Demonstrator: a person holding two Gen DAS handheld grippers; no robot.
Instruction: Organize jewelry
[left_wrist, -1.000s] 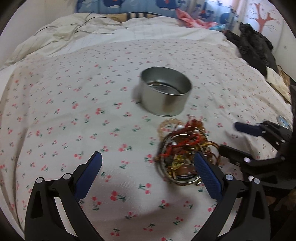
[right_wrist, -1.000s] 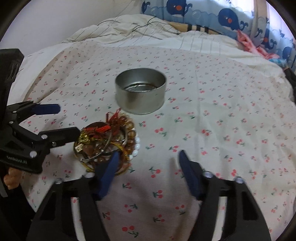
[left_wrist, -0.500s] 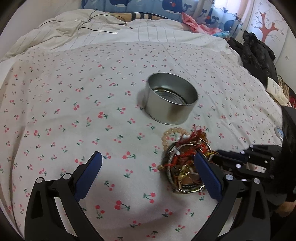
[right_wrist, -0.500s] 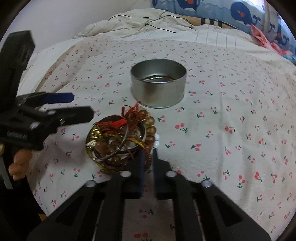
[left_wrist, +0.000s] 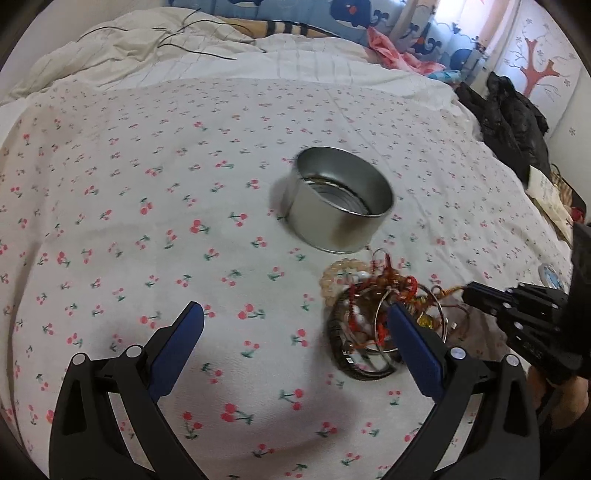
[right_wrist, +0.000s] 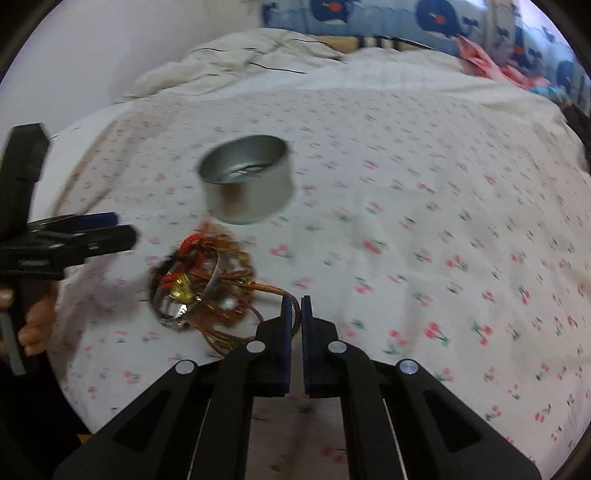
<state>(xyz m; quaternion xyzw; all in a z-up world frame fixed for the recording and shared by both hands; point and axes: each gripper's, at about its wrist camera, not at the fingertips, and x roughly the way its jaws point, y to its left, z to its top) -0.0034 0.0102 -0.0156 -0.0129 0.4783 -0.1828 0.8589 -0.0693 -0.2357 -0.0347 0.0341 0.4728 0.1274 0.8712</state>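
STEP: one strand is being separated from the jewelry tangle (right_wrist: 201, 291) lying on the bedspread (right_wrist: 406, 221) just in front of the tin (right_wrist: 251, 184) | TOOL: right gripper (right_wrist: 296, 306) is clamped on a brown cord (right_wrist: 273, 291); left gripper (left_wrist: 295, 325) is spread wide, holding nothing | NEXT: the cord is to be drawn clear, then carried to the tin.

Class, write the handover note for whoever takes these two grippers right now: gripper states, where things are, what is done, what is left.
Left gripper: open, holding nothing, beside the jewelry pile.
Right gripper: shut on a brown cord trailing from the pile.
Metal tin: upright on the cherry-print bedsheet, just beyond the pile; no jewelry visible inside.
Done: one strand gripped.
Left: untangle the pieces and put them away, presumably into the tin.
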